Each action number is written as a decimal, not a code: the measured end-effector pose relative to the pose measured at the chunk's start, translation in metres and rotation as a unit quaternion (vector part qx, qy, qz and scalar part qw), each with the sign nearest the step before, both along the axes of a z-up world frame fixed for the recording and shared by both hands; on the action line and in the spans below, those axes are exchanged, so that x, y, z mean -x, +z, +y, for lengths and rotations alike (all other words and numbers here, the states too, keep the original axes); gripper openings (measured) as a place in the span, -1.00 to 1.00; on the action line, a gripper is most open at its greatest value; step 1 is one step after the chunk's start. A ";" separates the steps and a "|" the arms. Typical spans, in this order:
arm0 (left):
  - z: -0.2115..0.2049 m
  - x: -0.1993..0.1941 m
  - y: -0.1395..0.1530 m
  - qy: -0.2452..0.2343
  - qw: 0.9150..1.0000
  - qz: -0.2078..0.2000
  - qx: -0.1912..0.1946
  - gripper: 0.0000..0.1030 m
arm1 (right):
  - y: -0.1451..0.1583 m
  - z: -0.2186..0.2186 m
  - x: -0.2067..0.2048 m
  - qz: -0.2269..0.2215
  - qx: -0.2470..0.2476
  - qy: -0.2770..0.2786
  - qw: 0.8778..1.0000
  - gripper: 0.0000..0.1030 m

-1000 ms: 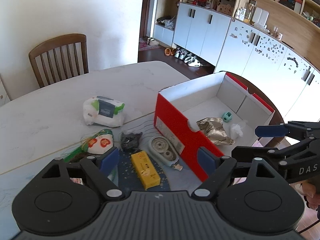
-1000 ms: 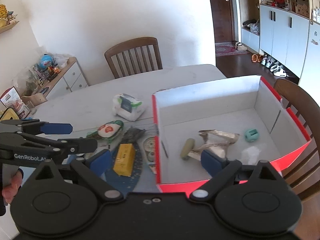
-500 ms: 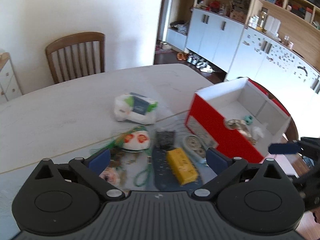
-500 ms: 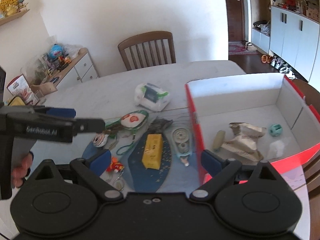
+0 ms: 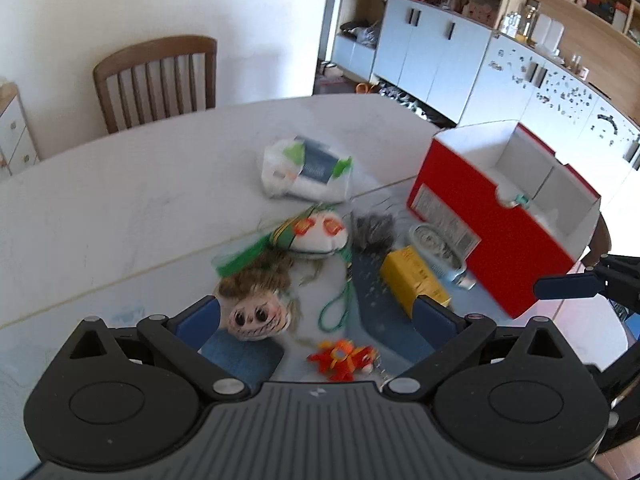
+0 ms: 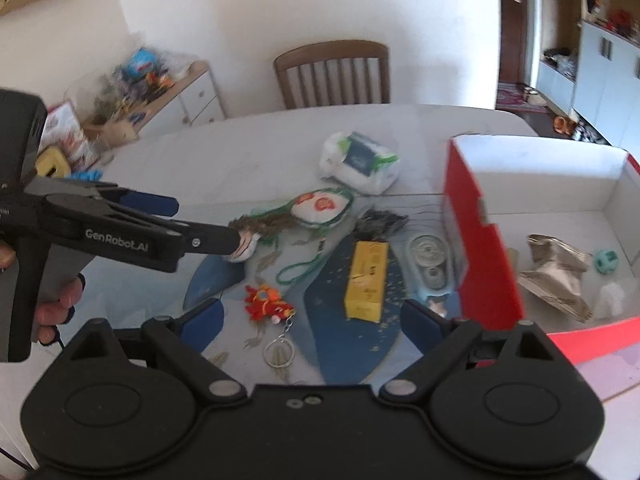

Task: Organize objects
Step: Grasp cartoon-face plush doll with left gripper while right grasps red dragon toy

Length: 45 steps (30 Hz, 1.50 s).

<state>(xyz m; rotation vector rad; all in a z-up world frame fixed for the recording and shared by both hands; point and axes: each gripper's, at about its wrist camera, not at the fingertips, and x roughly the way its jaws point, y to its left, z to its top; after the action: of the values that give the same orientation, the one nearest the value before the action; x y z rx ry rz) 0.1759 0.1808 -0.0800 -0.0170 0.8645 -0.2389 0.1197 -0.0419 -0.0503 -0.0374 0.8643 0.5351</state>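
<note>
My left gripper (image 5: pixel 316 320) is open wide above a doll head (image 5: pixel 258 316) with brown hair, which lies between the fingers near the left one, untouched. My right gripper (image 6: pixel 312 320) is open over a red-orange keychain (image 6: pixel 268 300). Near them lie a yellow box (image 6: pixel 366 280), a tape dispenser (image 6: pixel 430 260), a white pouch with red patches (image 6: pixel 316 208), a dark clump (image 6: pixel 380 220) and a tissue pack (image 6: pixel 360 162). The red shoebox (image 6: pixel 480 240) at right holds a crumpled foil packet (image 6: pixel 556 276) and a small teal thing (image 6: pixel 606 260).
A wooden chair (image 6: pixel 332 74) stands behind the white table (image 5: pixel 120 200). A low drawer unit with clutter (image 6: pixel 160 92) is at the far left, white cabinets (image 5: pixel 440 52) at the far right. A green cord (image 5: pixel 336 312) trails among the loose things.
Both grippers have swung left and down, away from the red box and over the loose things. The left jaws have widened, and the doll head and keychain have come into view.
</note>
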 end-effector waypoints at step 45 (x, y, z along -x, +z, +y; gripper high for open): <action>0.025 -0.043 -0.076 0.061 0.997 0.054 -0.008 -0.01 | -0.082 0.092 -0.028 0.003 0.090 0.084 0.992 -0.10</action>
<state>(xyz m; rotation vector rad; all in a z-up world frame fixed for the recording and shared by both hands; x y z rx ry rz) 0.2192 0.2062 -0.1556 -0.0668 0.9691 -0.1178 0.1473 0.0504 -0.1320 -0.2751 0.9177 0.6145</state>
